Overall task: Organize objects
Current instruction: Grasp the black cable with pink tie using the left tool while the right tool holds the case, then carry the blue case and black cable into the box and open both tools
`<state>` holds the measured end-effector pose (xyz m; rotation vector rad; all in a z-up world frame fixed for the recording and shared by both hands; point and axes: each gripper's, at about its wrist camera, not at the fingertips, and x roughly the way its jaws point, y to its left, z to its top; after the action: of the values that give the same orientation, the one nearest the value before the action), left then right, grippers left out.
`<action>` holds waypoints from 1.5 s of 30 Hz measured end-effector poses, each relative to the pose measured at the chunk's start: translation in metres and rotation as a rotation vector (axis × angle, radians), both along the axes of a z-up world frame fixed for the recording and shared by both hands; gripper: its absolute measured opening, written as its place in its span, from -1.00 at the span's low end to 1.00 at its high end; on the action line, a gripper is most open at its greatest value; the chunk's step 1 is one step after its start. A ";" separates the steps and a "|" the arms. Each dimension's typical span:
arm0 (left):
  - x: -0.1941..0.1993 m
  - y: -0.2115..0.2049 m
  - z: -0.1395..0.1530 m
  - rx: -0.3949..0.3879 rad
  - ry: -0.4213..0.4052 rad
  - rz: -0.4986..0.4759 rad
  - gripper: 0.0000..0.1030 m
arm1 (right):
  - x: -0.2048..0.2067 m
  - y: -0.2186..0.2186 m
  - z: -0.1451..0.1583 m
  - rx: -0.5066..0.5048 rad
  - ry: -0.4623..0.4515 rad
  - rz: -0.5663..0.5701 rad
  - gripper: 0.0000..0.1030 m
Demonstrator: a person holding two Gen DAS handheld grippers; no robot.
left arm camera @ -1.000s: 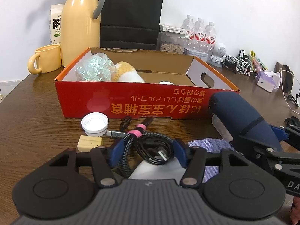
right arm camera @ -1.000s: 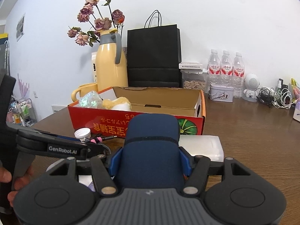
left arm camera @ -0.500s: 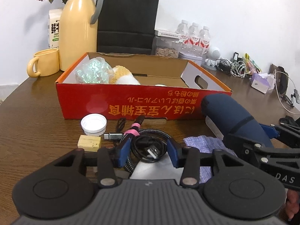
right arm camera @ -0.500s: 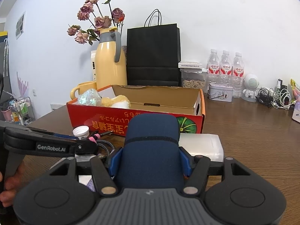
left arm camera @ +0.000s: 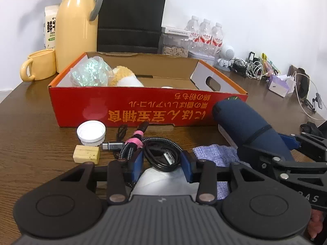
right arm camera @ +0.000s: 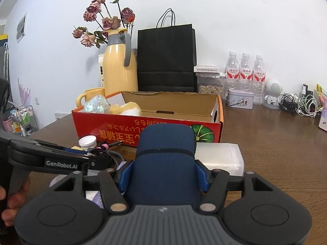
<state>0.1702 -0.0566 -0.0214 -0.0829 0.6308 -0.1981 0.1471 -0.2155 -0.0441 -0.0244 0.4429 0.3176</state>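
Coiled cable (left arm camera: 161, 153) was bracketed by the closing left gripper (left arm camera: 161, 163); navy case (right arm camera: 165, 163) was clamped in the right gripper (right arm camera: 164, 173), near the red box (right arm camera: 143, 126).

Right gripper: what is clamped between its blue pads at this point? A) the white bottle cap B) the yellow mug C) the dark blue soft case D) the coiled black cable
C. In the right wrist view the right gripper has both blue pads pressed against the sides of the dark blue soft case; the coiled black cable lies between the left gripper's closing jaws instead.
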 end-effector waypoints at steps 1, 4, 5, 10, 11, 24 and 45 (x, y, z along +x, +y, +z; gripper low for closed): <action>-0.001 0.001 0.001 -0.004 -0.005 0.000 -0.21 | 0.000 0.000 0.000 -0.001 0.002 0.000 0.18; -0.006 0.003 0.006 -0.016 -0.031 -0.003 -0.21 | 0.000 0.001 -0.001 -0.005 -0.001 -0.001 0.18; -0.008 0.004 0.007 -0.020 -0.038 -0.003 -0.21 | 0.000 0.001 -0.001 -0.005 -0.001 -0.001 0.18; -0.013 0.010 0.014 -0.046 -0.060 -0.006 -0.53 | 0.000 0.003 -0.003 -0.017 0.002 0.000 0.18; -0.013 0.011 0.015 -0.045 -0.066 -0.005 -0.57 | 0.000 0.003 -0.003 -0.022 0.002 0.000 0.18; -0.001 0.006 0.019 -0.011 -0.059 -0.017 0.16 | 0.000 0.005 -0.004 -0.035 0.000 0.003 0.18; 0.010 -0.003 0.003 0.002 -0.079 -0.033 -0.30 | 0.001 0.005 -0.004 -0.029 0.008 0.013 0.19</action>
<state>0.1801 -0.0592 -0.0188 -0.0626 0.5541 -0.2314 0.1481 -0.2110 -0.0478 -0.0546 0.4551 0.3243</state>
